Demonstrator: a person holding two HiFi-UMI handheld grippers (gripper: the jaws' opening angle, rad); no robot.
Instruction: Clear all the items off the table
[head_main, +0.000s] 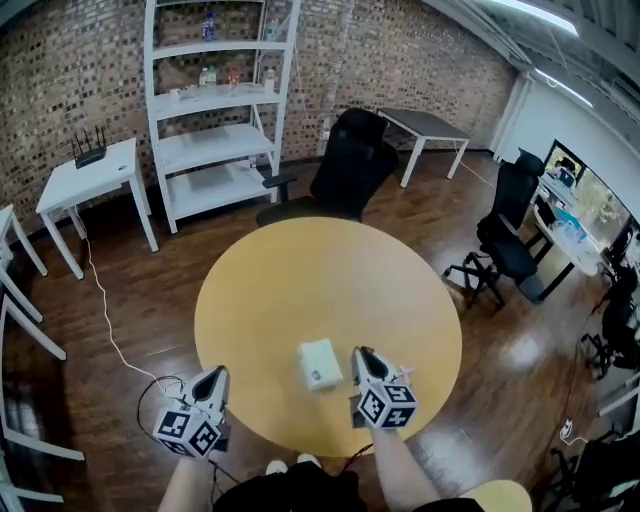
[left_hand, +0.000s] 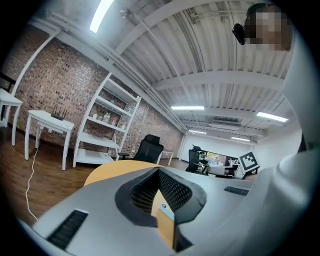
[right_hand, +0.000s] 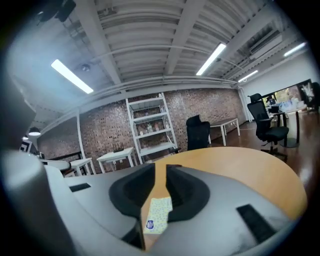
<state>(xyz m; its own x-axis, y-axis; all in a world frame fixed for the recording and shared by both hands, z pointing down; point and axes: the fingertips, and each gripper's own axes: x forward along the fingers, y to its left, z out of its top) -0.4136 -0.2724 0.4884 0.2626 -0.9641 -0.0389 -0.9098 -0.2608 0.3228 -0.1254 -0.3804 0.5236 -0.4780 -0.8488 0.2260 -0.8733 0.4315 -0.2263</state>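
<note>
A round yellow table (head_main: 300, 270) carries a white boxy pack (head_main: 320, 364) near its front edge. Just right of that pack is my right gripper (head_main: 362, 353), low over the tabletop. In the right gripper view its jaws (right_hand: 161, 166) stand nearly together with a thin slit at the tips. A small pale yellow dotted packet (right_hand: 159, 214) with a blue logo is caught between them further back. My left gripper (head_main: 213, 378) hangs off the table's front left edge. Its jaws (left_hand: 159, 170) meet at the tips with nothing between them.
A black office chair (head_main: 345, 170) stands at the table's far side. Behind it are a white shelf unit (head_main: 215, 110) and a white side table (head_main: 90, 180). A white cable (head_main: 108, 330) trails over the floor at left. More office chairs (head_main: 505, 240) are at right.
</note>
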